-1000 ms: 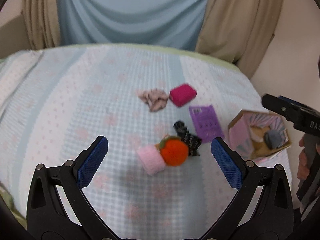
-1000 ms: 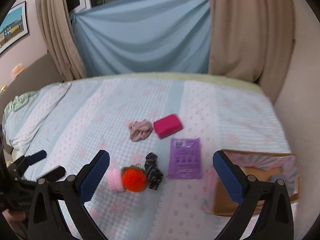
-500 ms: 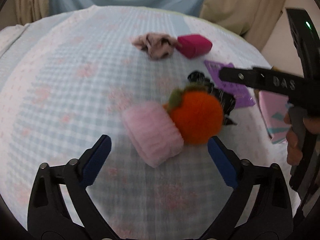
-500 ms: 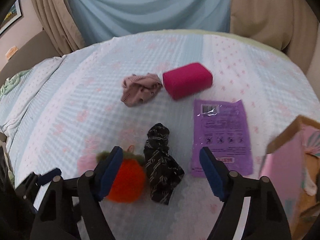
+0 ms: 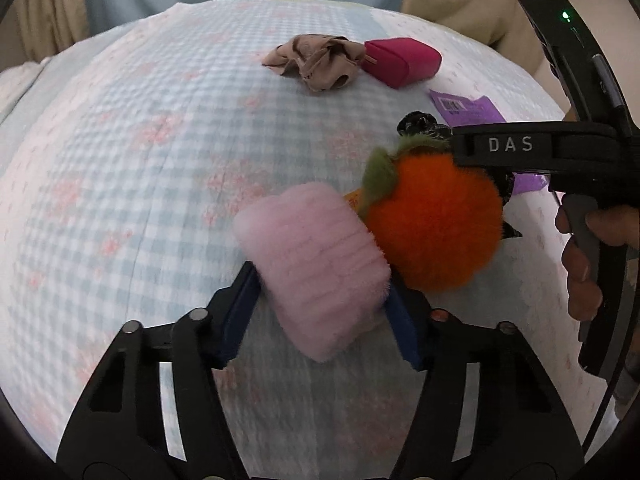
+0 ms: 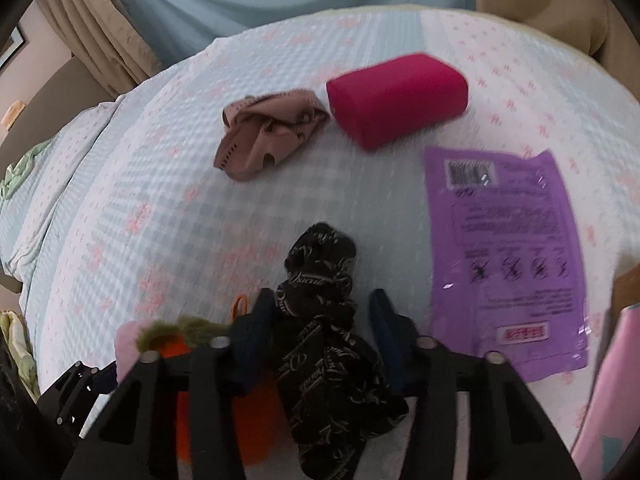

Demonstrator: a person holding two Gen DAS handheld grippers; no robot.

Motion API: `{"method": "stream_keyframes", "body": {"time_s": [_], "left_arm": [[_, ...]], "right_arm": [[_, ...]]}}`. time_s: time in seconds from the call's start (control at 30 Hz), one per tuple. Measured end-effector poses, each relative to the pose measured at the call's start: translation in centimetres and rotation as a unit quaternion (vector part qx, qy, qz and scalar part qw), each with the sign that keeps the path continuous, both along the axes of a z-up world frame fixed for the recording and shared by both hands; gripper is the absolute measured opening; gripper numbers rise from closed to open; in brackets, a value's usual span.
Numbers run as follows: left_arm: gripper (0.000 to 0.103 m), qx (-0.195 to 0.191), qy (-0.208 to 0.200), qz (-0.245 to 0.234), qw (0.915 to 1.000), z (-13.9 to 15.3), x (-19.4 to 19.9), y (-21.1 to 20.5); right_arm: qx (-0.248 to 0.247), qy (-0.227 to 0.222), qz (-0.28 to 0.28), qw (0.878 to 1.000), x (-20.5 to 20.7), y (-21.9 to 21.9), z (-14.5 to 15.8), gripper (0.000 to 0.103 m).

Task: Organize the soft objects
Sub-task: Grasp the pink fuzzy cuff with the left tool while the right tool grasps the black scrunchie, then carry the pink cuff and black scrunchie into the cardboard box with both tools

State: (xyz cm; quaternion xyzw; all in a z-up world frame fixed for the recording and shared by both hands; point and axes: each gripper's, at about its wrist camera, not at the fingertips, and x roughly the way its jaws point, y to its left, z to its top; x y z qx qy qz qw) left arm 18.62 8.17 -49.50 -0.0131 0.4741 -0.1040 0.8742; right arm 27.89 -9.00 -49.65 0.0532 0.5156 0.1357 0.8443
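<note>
The left gripper [image 5: 320, 304] is closing its fingers [image 5: 240, 312] onto the pink fluffy roll [image 5: 312, 264], which lies on the bed [image 5: 120, 184] against the orange plush fruit [image 5: 436, 224]. The right gripper [image 6: 320, 320] is closing its fingers [image 6: 256, 332] around the black scrunchie [image 6: 320, 300]; the left one touches it, the right stands just beside it. Farther off lie a beige cloth [image 6: 268, 136], a magenta block [image 6: 396, 96] and a purple packet [image 6: 508, 252].

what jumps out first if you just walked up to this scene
The fuzzy orange plush in the middle of the bed, pressed against a pink fluffy roll that the closing left tongs straddle. Right beside it, the right tongs are closing around a black patterned scrunchie, with a magenta block and purple packet beyond.
</note>
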Motion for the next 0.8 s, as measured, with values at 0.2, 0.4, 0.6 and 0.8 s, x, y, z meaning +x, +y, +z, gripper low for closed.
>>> {"method": "stream_keyframes", "body": {"time_s": [0.2,0.4,0.6,0.8], "left_arm": [[0.043,-0.014,0.004,-0.003,0.9999,0.3,0.2,0.8],[0.036,-0.019,-0.001,0.002,0.9998,1.3,0.2,1.3],[0.034,-0.031,-0.004,0.019,0.9993,2.1,0.6,2.4],[0.034,-0.037,-0.012,0.037,0.9985,3.9,0.7,3.3]], "right_arm": [[-0.006,-0.006,-0.003,1.0,-0.2,0.5,0.0,0.035],[-0.006,-0.008,-0.01,1.0,-0.1,0.4,0.2,0.034],[-0.003,-0.01,-0.024,1.0,-0.2,-0.1,1.0,0.033],[-0.008,-0.023,-0.026,0.999,-0.7,-0.2,2.6,0.033]]}}
